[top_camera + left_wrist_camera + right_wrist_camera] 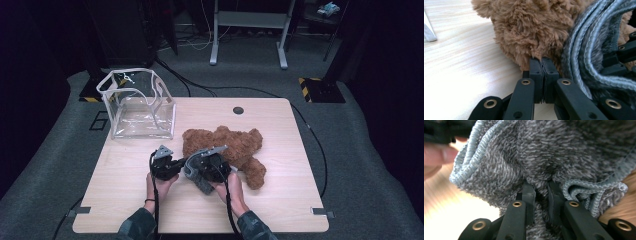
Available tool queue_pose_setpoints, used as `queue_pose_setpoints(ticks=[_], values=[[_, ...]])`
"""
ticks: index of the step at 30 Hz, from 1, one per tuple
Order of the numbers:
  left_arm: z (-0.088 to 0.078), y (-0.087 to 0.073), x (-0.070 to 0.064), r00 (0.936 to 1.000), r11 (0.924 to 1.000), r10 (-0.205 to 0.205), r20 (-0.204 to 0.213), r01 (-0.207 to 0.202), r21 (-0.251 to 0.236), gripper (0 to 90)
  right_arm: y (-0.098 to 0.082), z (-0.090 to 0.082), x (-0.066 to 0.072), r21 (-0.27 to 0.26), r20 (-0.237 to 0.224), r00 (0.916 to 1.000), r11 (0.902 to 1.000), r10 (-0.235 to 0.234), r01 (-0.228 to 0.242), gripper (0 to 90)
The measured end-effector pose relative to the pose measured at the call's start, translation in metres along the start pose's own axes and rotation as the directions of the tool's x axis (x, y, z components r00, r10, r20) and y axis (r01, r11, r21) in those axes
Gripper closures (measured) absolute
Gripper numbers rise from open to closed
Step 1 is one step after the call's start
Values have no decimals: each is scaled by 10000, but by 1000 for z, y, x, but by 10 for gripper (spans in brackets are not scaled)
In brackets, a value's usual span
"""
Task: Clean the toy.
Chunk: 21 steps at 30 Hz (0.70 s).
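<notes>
**Grey garment held just at the near side of the teddy bear**

The fluffy brown plush teddy bear point(225, 147) lies flat on the light wooden table point(280, 200), its long axis running roughly left to right, head end toward the clear plastic box point(137, 105) that stands well apart at the far left corner. Both hand-held grippers sit at the bear's near edge, side by side. The left hand-held gripper point(543, 65) has its jaws pressed together on a tuft of the bear's brown fur, pinning that end low against the table. The right hand-held gripper point(541, 191) pinches a fold of the knitted grey garment with a pale blue ribbed hem point(544, 152); in the left gripper view that hem point(589, 50) bunches just beside the bear, touching its fur to the right of the pinned tuft.

So the bear lies directly ahead of both jaws, and the garment's opening sits between the right hand-held gripper and the plush. The right hand point(227, 187) is the nearer to the bear's middle and legs; the left hand point(159, 184) lies a little farther left. Both forearms come in from the near edge, wrists low, jaws pointing forward and slightly down. Judging by this, the next move turns on drawing the hem over the pinned end.
</notes>
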<state>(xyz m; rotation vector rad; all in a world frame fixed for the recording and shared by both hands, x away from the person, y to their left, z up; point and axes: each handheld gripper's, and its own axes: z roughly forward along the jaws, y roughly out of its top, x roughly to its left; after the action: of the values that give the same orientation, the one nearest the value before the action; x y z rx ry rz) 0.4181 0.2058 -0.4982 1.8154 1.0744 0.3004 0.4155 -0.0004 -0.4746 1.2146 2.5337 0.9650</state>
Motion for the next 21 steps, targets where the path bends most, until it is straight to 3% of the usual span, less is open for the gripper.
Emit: queue_pose_setpoints(ticks=[3,4,6,8,11,14,18,19,21], values=[[-1,1,1,10000,10000,49,61,-49,-13,880,11,-21,1,-578,-120,9999,9983,-117,110,791],[-1,1,1,10000,10000,63,58,-63,5,880,18,-30,0,-969,-67,9994,9948,-330,322,791],[-1,1,1,10000,10000,79,61,-79,2,880,33,-47,1,-1539,100,9997,9878,-236,248,790],[-1,1,1,10000,10000,30,57,-30,-10,880,45,-52,-2,-1738,263,9993,9842,-283,325,791],[-1,1,1,9999,10000,-76,95,76,-61,880,43,-35,-2,-1217,186,9995,9922,-251,272,792],[-1,2,2,9999,9999,-113,81,113,-77,880,23,-10,4,-631,-8,9996,9976,-284,283,794],[-1,1,4,9998,9998,-149,125,150,-89,881,4,12,4,-24,-285,9995,9999,154,-154,792],[-1,1,4,9998,9998,-150,122,151,-117,881,3,13,3,188,-288,9995,9997,161,-156,791],[-1,1,3,9998,9997,-155,108,157,-169,881,6,0,1,108,-157,9998,9999,93,-91,791]])
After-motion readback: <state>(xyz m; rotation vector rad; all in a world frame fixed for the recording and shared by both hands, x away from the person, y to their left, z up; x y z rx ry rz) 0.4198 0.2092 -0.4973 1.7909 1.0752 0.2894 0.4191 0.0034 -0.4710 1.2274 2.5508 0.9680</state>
